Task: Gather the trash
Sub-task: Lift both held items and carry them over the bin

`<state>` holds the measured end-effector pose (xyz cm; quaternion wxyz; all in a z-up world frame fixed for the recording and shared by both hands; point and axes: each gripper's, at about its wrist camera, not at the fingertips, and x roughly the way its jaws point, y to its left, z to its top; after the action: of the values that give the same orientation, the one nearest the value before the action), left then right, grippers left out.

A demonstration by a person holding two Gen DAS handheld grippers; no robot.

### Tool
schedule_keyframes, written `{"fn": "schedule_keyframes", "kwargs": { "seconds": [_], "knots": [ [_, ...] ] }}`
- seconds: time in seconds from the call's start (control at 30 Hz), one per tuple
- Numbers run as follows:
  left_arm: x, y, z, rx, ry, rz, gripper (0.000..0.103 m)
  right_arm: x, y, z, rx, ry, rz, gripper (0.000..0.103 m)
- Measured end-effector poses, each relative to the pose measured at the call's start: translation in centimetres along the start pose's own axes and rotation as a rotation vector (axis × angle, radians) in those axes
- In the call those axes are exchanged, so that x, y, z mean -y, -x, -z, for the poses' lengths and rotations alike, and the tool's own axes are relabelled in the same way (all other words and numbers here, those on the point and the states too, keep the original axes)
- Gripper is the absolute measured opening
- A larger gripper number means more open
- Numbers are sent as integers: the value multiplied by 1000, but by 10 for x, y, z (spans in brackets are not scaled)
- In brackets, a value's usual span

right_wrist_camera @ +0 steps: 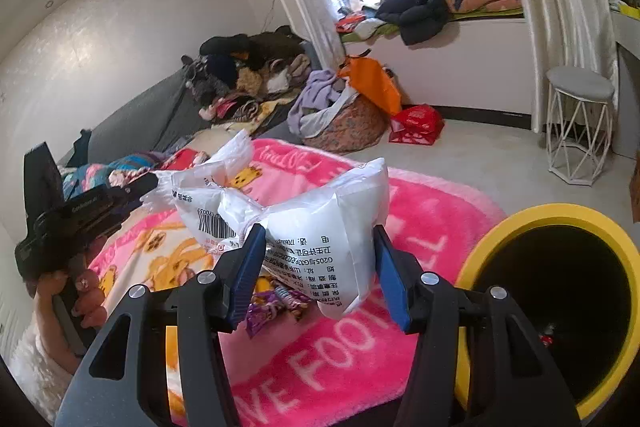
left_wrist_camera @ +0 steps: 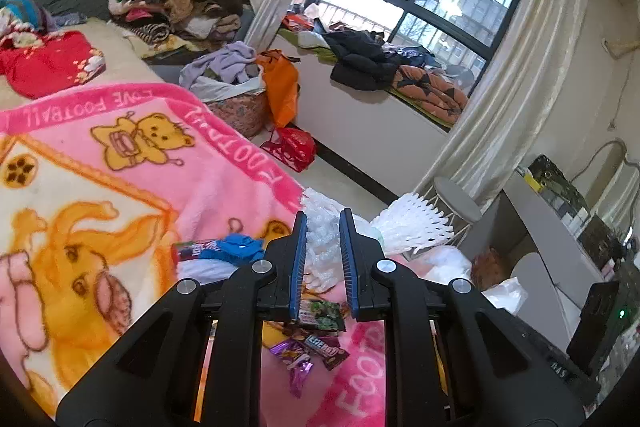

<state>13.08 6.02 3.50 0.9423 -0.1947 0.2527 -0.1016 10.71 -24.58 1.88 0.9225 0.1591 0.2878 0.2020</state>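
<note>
I had the right claw [right_wrist_camera: 318,259] clamped on a white packet [right_wrist_camera: 320,223], yellow bin [right_wrist_camera: 480,255] just beside; left claw [left_wrist_camera: 323,247] pinched white foam netting [left_wrist_camera: 322,243] above candy wrappers [left_wrist_camera: 316,343] on the pink blanket [left_wrist_camera: 160,167].

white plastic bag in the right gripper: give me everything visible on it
The white plastic bag is a crinkled, puffed film package with black printed text and a barcode on its left part. The right gripper is shut on its lower right part, blue pads pressing both sides. Its torn, ragged upper edge sticks up to the left. It hangs above the pink blanket, left of the yellow-rimmed bin.
</note>
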Motion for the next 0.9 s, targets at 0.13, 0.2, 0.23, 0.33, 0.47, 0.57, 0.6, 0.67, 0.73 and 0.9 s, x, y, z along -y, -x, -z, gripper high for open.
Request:
{"fn": "schedule_keyframes", "kwargs": {
  "seconds": [0.13,0.2,0.23,0.33,0.47,0.57,0.6,0.67,0.73,0.9],
  "knots": [
    [12,-3,2,-4,-21,14,12,12,14,0,30,-16,32,52],
    [19,-5,4,-8,-34,21,12,17,20,-1,39,-24,46,52],
    [22,-5,5,-9,-40,25,12,22,23,0,44,-29,56,52],
    [29,-7,7,-15,-51,33,12,29,32,3,57,-43,80,52],
    [41,-11,12,-27,-73,45,12,39,43,2,75,-63,113,52],
    [48,-13,16,-35,-89,53,12,47,53,2,89,-75,138,52],
    [51,-14,17,-37,-96,54,12,49,56,2,94,-79,146,52],
    [55,-14,20,-43,-105,59,12,56,62,3,105,-88,164,52],
    [59,-16,22,-46,-116,61,12,60,67,2,114,-100,180,52],
    [69,-18,26,-55,-138,70,12,71,78,5,134,-121,211,52]
  ]
}}
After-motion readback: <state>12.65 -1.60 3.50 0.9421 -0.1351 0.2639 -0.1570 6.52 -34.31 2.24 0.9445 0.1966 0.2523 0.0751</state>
